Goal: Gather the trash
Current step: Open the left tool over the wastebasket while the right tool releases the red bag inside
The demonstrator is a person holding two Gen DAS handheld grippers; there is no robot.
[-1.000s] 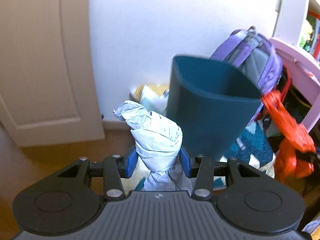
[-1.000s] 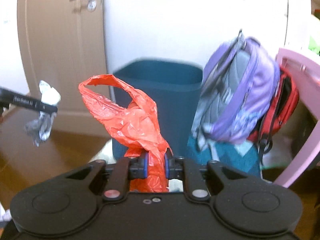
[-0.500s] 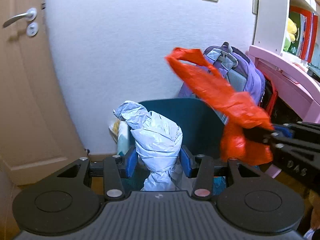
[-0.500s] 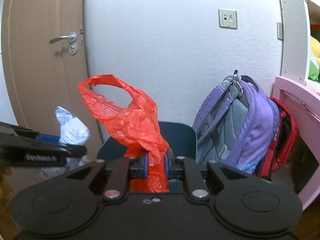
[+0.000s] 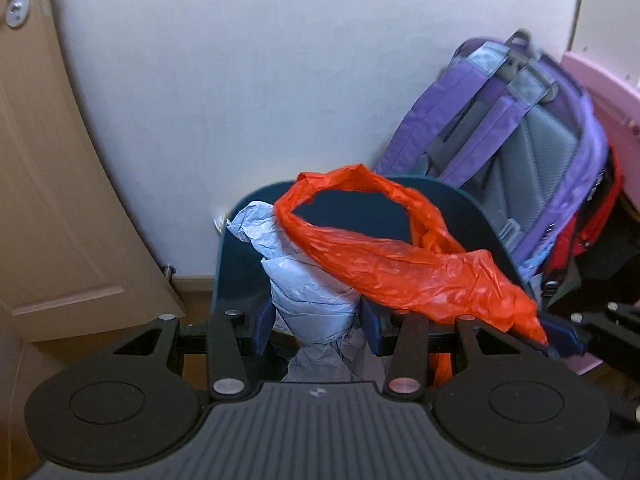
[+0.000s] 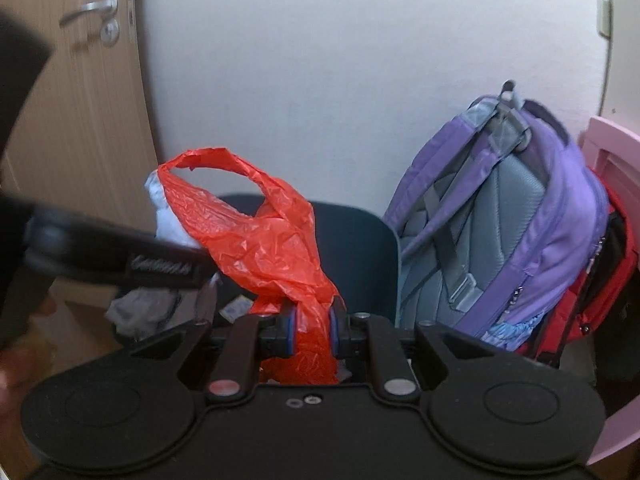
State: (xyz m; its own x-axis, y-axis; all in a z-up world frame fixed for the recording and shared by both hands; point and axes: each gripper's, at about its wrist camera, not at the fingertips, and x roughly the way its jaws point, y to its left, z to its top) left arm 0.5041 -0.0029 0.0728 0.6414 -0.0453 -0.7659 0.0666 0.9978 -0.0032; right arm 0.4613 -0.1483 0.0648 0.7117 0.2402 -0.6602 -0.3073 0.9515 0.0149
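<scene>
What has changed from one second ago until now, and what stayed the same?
Both grippers moved up to the dark bin and now hold their loads above its opening. The left gripper stays shut on the grey bag, the right gripper on the red bag. The backpack did not move.

red bag (image 6: pixel 260 252): thin crinkled plastic film, slight sheen. pale blue bag (image 5: pixel 308 292): creased plastic, duller, almost papery look. bin (image 5: pixel 472 216): smooth dark teal plastic, matt. left gripper (image 5: pixel 316 324) and right gripper (image 6: pixel 312 330): black matt plastic bodies, ribbed top on the left one, blue rubbery pads, small bare metal screws. backpack (image 6: pixel 520 216): purple woven cloth, grey mesh padding, webbing straps. door (image 6: pixel 84 128): wood-grain finish, brushed metal handle (image 6: pixel 90 8). wall (image 5: pixel 280 80): matt painted, faintly textured. pink furniture (image 6: pixel 612 160): smooth painted surface.
</scene>
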